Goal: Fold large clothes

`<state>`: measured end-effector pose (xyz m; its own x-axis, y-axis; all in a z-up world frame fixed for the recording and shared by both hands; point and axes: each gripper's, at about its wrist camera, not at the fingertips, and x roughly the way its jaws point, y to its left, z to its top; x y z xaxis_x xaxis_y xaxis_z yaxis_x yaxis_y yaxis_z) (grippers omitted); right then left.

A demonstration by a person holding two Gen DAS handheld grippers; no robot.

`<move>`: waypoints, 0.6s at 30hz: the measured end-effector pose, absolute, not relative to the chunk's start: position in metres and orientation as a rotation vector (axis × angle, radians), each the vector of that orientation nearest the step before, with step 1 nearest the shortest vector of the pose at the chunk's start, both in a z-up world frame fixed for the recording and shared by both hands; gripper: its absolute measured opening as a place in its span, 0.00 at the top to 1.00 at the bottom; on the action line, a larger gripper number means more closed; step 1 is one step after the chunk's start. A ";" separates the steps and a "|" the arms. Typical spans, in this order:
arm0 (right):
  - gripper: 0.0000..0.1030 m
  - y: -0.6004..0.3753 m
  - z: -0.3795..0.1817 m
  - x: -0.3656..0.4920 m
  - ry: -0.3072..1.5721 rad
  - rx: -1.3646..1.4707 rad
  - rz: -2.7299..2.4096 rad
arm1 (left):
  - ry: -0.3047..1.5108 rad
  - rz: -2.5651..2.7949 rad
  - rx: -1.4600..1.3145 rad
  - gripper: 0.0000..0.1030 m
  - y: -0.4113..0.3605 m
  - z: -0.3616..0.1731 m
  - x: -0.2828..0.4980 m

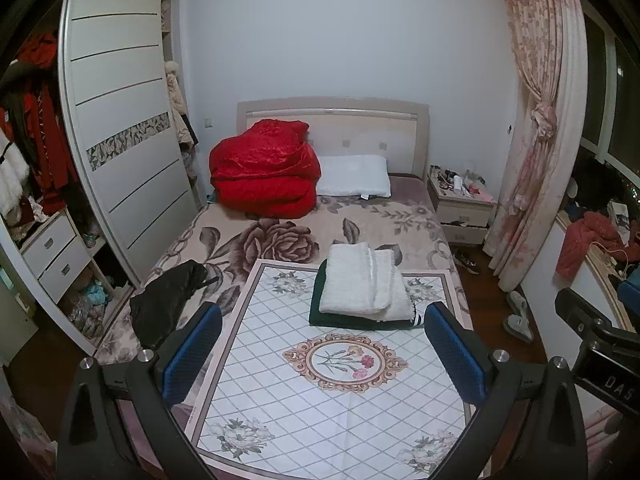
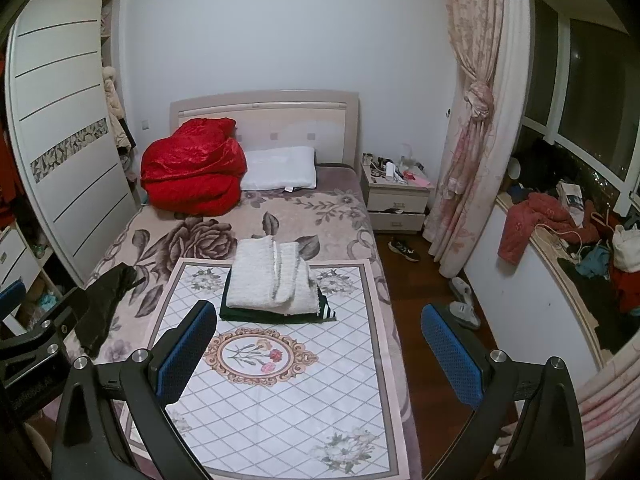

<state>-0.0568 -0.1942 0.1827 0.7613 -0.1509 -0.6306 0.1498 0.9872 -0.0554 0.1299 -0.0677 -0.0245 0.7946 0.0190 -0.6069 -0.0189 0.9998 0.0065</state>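
A folded white fleecy garment (image 1: 362, 280) lies on a folded dark green garment (image 1: 344, 318) at the far end of a white diamond-patterned mat (image 1: 320, 400) on the bed. The stack also shows in the right wrist view (image 2: 272, 280). A crumpled black garment (image 1: 168, 304) lies at the bed's left edge, also seen in the right wrist view (image 2: 104, 304). My left gripper (image 1: 324, 356) is open and empty, held above the mat, short of the stack. My right gripper (image 2: 320, 356) is open and empty, over the mat's right side.
A red quilt (image 1: 264, 168) and a white pillow (image 1: 354, 176) lie at the headboard. A wardrobe (image 1: 120, 140) stands left of the bed. A nightstand (image 2: 396, 196), a curtain (image 2: 476, 120), shoes (image 2: 404, 248) and a cluttered window ledge (image 2: 560, 236) are on the right.
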 end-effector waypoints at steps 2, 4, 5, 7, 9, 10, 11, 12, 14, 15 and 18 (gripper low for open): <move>0.00 -0.195 0.183 -0.059 0.686 0.001 -0.162 | 0.650 0.023 0.005 0.00 -0.068 -0.025 0.130; 0.00 -0.195 0.183 -0.059 0.687 -0.001 -0.163 | 0.652 0.023 0.005 0.00 -0.068 -0.025 0.131; 0.00 -0.196 0.183 -0.060 0.687 0.000 -0.163 | 0.650 0.024 0.005 0.00 -0.068 -0.025 0.130; 0.00 -0.196 0.183 -0.061 0.688 -0.003 -0.163 | 0.651 0.024 0.005 0.00 -0.068 -0.026 0.130; 0.00 -0.197 0.183 -0.063 0.687 0.001 -0.164 | 0.650 0.028 0.006 0.00 -0.069 -0.026 0.130; 0.00 -0.196 0.183 -0.062 0.689 -0.002 -0.164 | 0.651 0.028 0.007 0.00 -0.068 -0.026 0.130; 0.00 -0.196 0.183 -0.060 0.690 -0.003 -0.163 | 0.651 0.030 0.006 0.00 -0.068 -0.026 0.130; 0.00 -0.197 0.183 -0.061 0.689 -0.003 -0.162 | 0.650 0.032 0.005 0.00 -0.067 -0.027 0.129; 0.00 -0.197 0.184 -0.058 0.692 -0.003 -0.157 | 0.650 0.035 0.006 0.00 -0.065 -0.028 0.129; 0.00 -0.197 0.184 -0.059 0.690 -0.004 -0.159 | 0.650 0.037 0.006 0.00 -0.064 -0.028 0.129; 0.00 -0.195 0.184 -0.054 0.692 -0.004 -0.155 | 0.651 0.039 0.007 0.00 -0.063 -0.028 0.129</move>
<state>-0.0541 -0.1954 0.1842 0.7591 -0.1434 -0.6350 0.1408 0.9885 -0.0549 0.1291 -0.0626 -0.0285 0.7948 0.0382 -0.6056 -0.0335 0.9993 0.0190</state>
